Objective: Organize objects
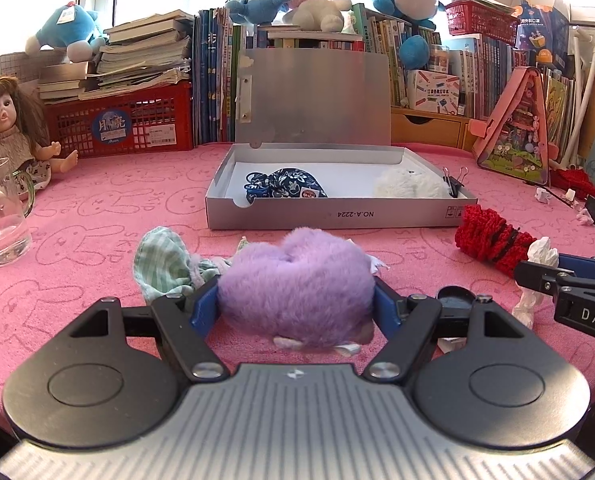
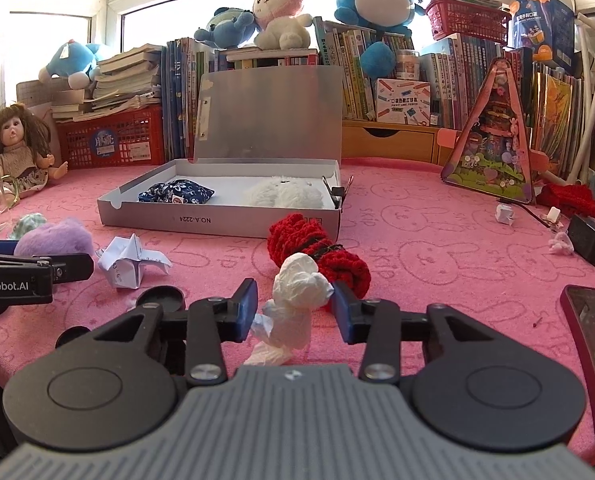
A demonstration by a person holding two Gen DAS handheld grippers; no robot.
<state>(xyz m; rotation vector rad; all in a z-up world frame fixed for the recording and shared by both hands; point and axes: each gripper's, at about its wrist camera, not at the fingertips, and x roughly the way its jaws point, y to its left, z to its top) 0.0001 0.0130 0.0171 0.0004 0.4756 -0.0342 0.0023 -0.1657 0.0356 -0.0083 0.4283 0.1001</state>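
1. My left gripper (image 1: 297, 304): closed on the purple plush (image 1: 297, 288), both blue pads pressed into its sides; it lies on the pink cloth (image 1: 97, 216), just in front of the grey box (image 1: 337, 216).
2. My right gripper (image 2: 293, 308): jaws narrowed around the crumpled white tissue (image 2: 297, 304); the right pad touches it, but a sliver of gap shows at the left pad, so I cannot tell if it is gripped.
3. Red knitted piece (image 2: 321, 252): just behind the tissue, by the box's corner.
4. Box, lid up: holds a blue floral pouch (image 1: 285, 186) and a white fluffy item (image 1: 411, 186), with a binder clip (image 1: 455, 182) on its right wall.
5. Green checked cloth (image 1: 165, 260): beside the plush.
6. Folded paper (image 2: 131, 260): loose on the cloth.
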